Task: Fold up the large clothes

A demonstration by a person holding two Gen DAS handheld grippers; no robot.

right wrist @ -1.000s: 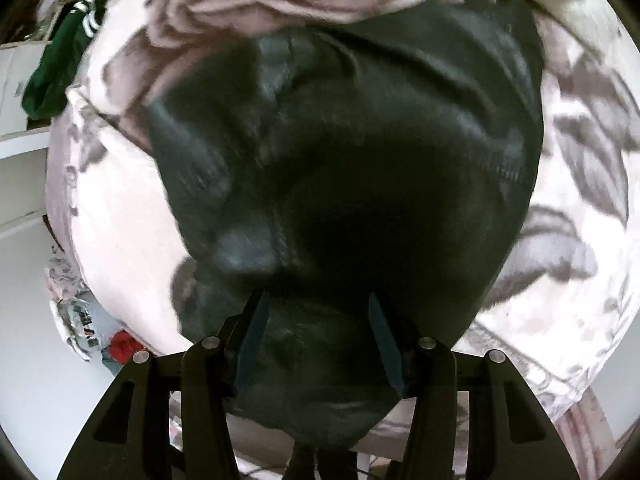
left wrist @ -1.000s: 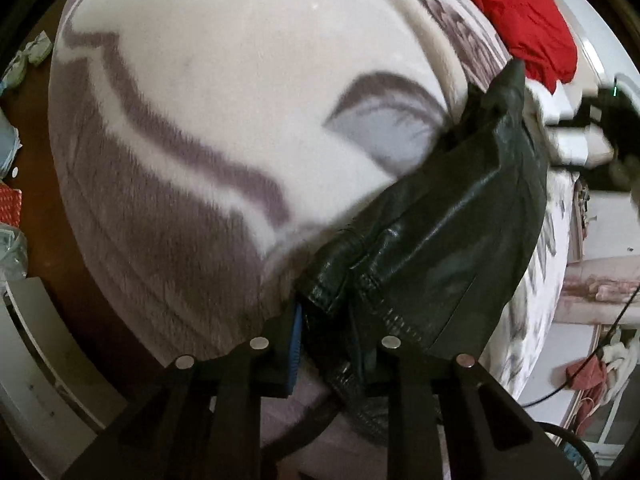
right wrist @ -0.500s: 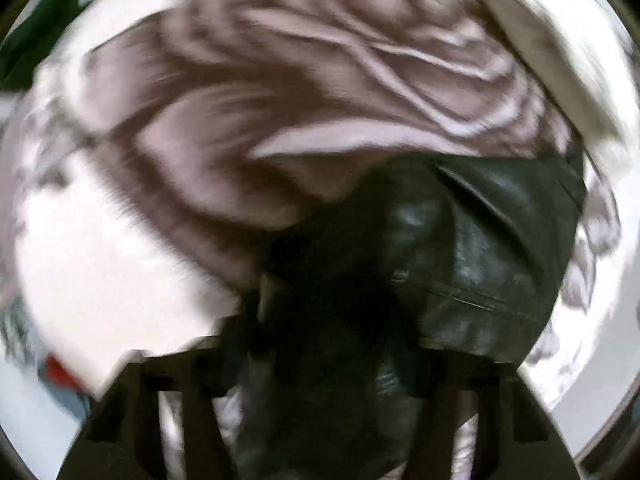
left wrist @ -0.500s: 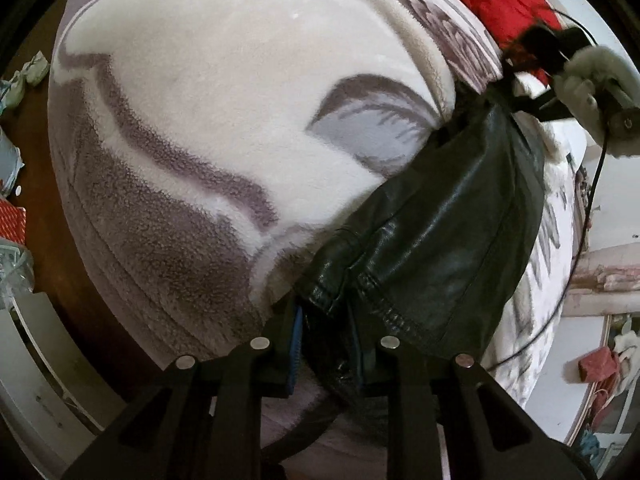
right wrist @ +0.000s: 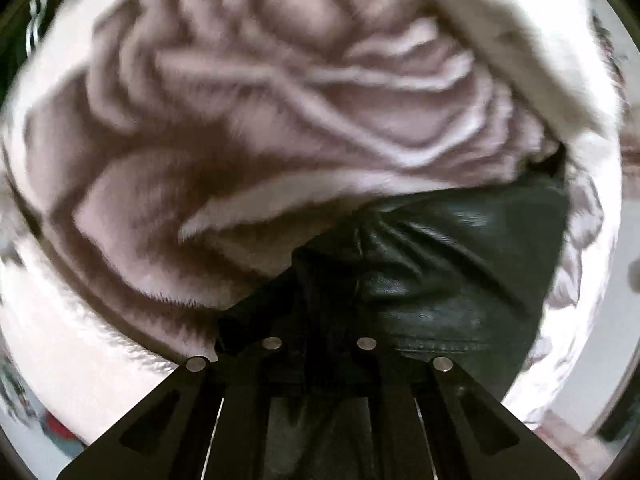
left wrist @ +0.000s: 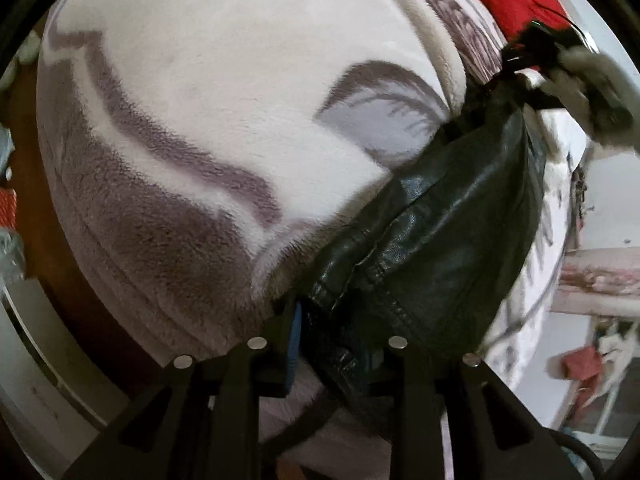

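Left gripper (left wrist: 334,344): pinched on leather jacket (left wrist: 440,240) hem, lower centre; jaws just eased wider.
Right gripper (right wrist: 320,344): jaws just closed on a jacket fold, bottom centre.
Jacket: stretched across fleece blanket (left wrist: 200,120), lower right of left view.
Technique: likely keep both ends taut, lower evenly, avoid bunching.
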